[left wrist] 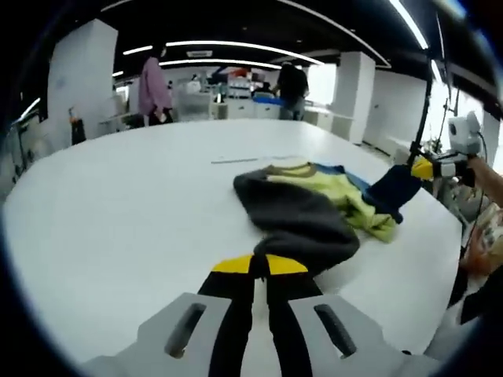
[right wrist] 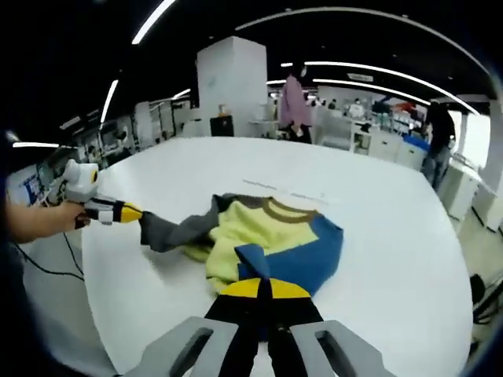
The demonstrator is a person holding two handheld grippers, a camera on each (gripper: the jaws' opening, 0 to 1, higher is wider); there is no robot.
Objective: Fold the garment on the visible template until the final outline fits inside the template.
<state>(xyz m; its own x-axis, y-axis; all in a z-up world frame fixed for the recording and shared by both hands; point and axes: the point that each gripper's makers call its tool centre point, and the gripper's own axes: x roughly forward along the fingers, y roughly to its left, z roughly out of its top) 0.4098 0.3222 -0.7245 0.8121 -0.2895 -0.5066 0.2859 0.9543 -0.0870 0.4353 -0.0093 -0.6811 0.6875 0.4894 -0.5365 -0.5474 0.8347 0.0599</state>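
A crumpled garment (left wrist: 314,208) of grey, pale yellow and blue cloth with a brown collar lies on the white table (left wrist: 118,204). My left gripper (left wrist: 259,265) is shut on the garment's grey end, which bunches at its yellow tips. In the left gripper view, my right gripper (left wrist: 428,167) comes in from the right and pinches a blue sleeve. In the right gripper view, my right gripper (right wrist: 263,289) is shut on the blue part of the garment (right wrist: 267,236). There the left gripper (right wrist: 130,212) stretches the grey sleeve out to the left. A thin template line (left wrist: 240,160) marks the table beyond the cloth.
The table edge (right wrist: 102,314) curves close on my side. A person in pink (left wrist: 153,90) and a person in dark clothes (left wrist: 292,86) stand beyond the far edge, among desks and white pillars. A hand (right wrist: 35,220) holds the left gripper.
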